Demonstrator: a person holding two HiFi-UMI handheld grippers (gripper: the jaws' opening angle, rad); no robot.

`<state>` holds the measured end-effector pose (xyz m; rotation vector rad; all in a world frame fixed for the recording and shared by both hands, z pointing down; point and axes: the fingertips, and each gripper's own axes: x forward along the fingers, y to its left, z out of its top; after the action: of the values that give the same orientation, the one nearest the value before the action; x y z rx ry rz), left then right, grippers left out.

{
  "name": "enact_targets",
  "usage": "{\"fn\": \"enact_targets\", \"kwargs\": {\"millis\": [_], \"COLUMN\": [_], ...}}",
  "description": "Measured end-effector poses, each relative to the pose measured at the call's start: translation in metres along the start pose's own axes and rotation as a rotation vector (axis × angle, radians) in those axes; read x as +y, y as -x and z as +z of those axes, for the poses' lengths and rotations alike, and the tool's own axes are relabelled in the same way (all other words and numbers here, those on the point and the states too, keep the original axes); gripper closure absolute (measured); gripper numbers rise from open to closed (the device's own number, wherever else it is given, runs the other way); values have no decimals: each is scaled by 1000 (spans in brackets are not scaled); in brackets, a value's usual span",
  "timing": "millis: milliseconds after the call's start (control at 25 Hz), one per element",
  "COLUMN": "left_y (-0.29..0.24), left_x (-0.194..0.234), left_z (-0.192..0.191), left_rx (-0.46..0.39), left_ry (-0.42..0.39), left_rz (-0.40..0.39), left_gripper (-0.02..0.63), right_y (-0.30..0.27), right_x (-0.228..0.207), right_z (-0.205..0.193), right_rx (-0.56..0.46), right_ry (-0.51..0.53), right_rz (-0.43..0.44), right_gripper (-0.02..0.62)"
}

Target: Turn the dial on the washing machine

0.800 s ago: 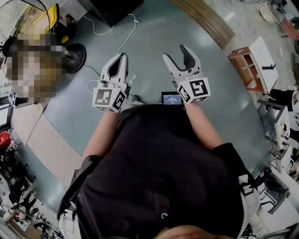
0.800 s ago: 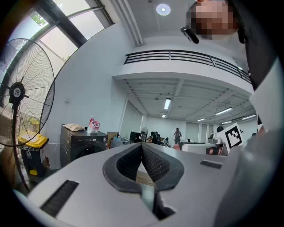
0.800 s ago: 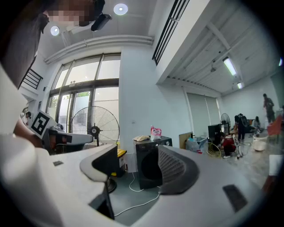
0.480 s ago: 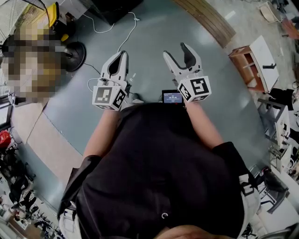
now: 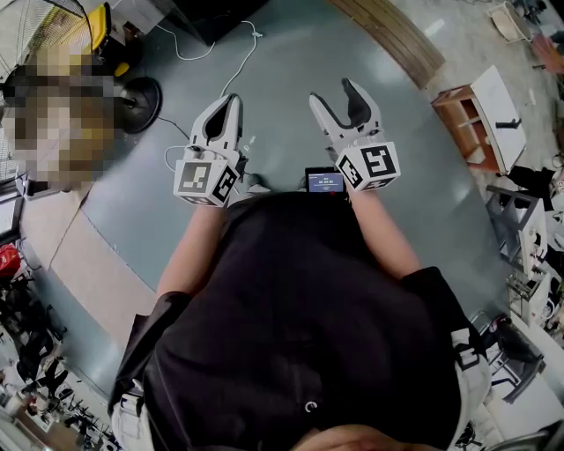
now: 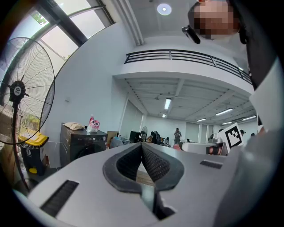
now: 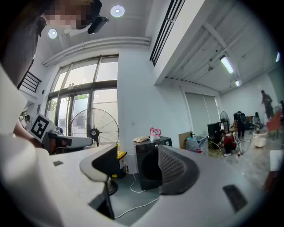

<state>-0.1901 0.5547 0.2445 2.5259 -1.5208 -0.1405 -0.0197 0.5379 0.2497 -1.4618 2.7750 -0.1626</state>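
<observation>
The washing machine (image 7: pixel 148 164) is a dark front-loader standing by a white wall, several steps away; its dial is too small to make out. In the left gripper view the washing machine (image 6: pixel 82 142) shows at the left, and in the head view its dark top (image 5: pixel 216 18) sits at the upper edge. My left gripper (image 5: pixel 226 110) is shut with nothing in it, its pads meeting (image 6: pixel 142 148). My right gripper (image 5: pixel 337 95) is open and empty, and the machine shows through the gap between its jaws (image 7: pixel 140 166). Both are held out at waist height over the grey floor.
A standing fan (image 7: pixel 94 132) and a yellow bin (image 5: pixel 101 35) are left of the machine. A white cable (image 5: pixel 233 62) trails over the floor. A pink packet (image 7: pixel 155 132) lies on the machine. A wooden shelf (image 5: pixel 463 114) stands to the right. People are far off in the room.
</observation>
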Motion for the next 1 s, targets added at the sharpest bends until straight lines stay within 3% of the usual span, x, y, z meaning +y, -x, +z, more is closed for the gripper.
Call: {"fn": "enact_targets", "kwargs": {"millis": [720, 1000], "left_y": [-28, -43], "left_x": [-75, -96], "left_z": [-21, -46], "left_rx": [-3, 40], "left_ry": [-15, -4], "left_rz": [36, 53], "left_gripper": [613, 612], "right_y": [62, 78], "right_x": [-68, -102], "right_z": [-5, -26], "right_rx": [-10, 30], "right_ry": [-10, -46], "right_rz": [15, 4], "right_gripper": [305, 305]}}
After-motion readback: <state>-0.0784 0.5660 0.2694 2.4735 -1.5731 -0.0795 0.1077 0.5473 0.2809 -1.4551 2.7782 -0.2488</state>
